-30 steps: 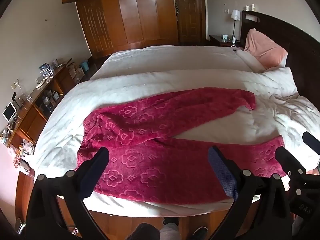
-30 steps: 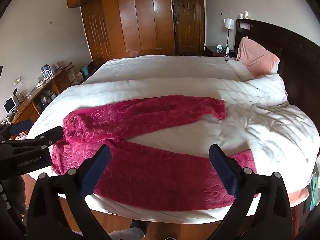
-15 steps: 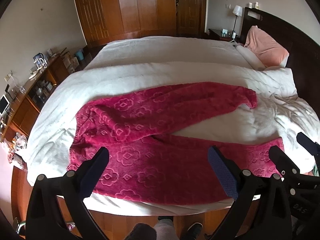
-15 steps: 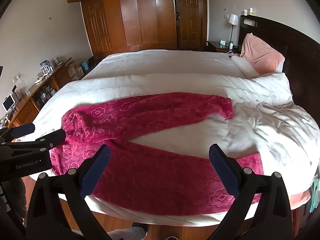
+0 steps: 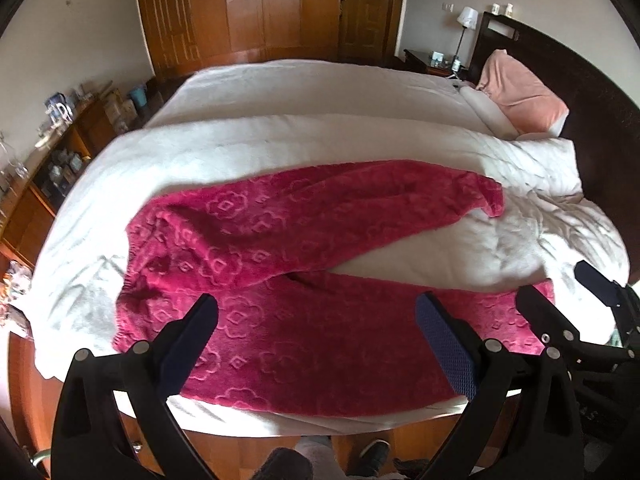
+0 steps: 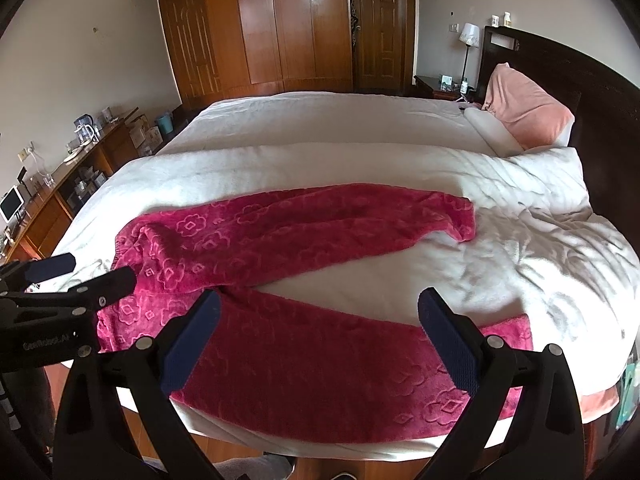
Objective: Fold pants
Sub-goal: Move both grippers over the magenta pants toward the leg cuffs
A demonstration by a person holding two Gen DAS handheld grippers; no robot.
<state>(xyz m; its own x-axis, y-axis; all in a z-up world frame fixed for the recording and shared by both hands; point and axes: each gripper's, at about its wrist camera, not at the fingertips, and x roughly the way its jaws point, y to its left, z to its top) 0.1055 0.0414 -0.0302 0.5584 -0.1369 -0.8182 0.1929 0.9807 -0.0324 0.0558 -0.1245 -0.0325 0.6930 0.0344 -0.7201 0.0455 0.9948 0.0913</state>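
left wrist: bedside, facing bed (image 5: 320, 92) | right wrist: same, rightward | shared: pants (image 5: 304, 272)

red pants (image 6: 288, 240) spread flat, right gripper (image 6: 318, 338) apparently empty

Magenta pants (image 5: 304, 280) embossed with flower outlines lie on a white bed (image 5: 320, 96) with a pink pillow (image 5: 520, 94), dark headboard (image 6: 580, 76) and brown wooden wardrobe (image 6: 264, 20).

We hold both grippers level, side by side, aimed forward. Left gripper (image 5: 316, 340): jaws spread wide, nothing between the blue pads (image 5: 446, 344). Right gripper (image 6: 318, 338): jaws equally wide apart, empty, just beside the left.
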